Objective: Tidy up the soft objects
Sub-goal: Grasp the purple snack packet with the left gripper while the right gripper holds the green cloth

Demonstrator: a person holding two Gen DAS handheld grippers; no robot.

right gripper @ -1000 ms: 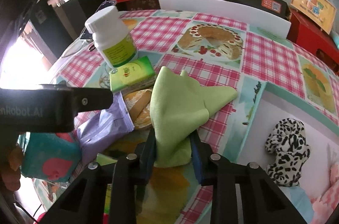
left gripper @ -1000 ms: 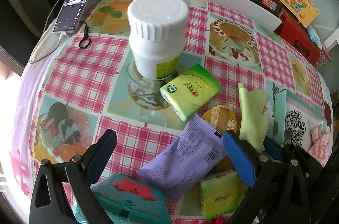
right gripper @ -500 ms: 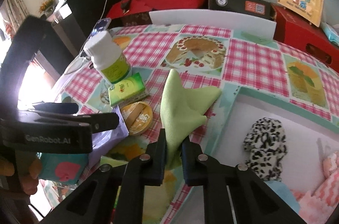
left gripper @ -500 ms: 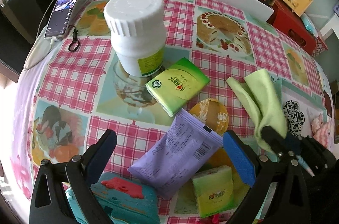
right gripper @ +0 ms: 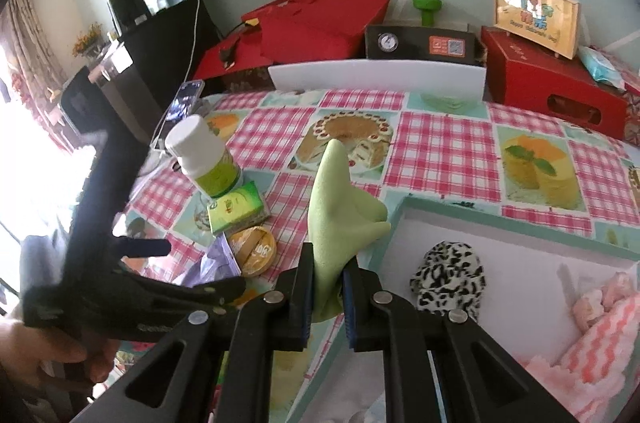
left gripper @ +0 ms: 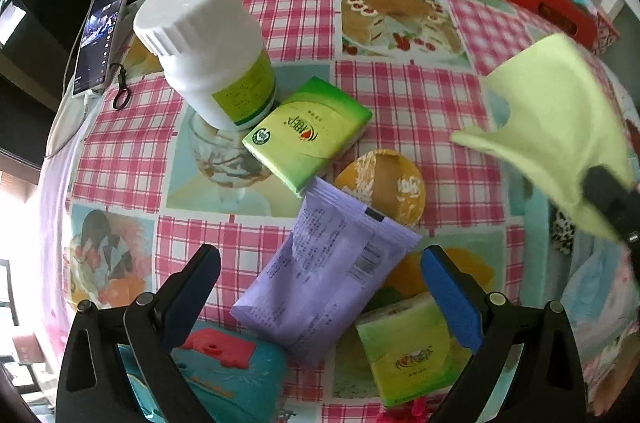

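Well, right tongs [right gripper: 327, 287] clamped on the green cloth [right gripper: 336, 207], lifted beside the tray [right gripper: 520, 223]; left tongs [left gripper: 320, 287] apart over the purple packet [left gripper: 328, 283]; a thin pinch might let it slip short

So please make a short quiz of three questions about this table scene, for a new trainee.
1. True or false: the right gripper is shut on the green cloth.
2. What lies between the fingers of the open left gripper?
A. white bottle
B. purple packet
C. phone
3. Fill in: the spotted soft toy lies inside the white ____.

Key: 1 true; 2 B, the purple packet; 3 box.
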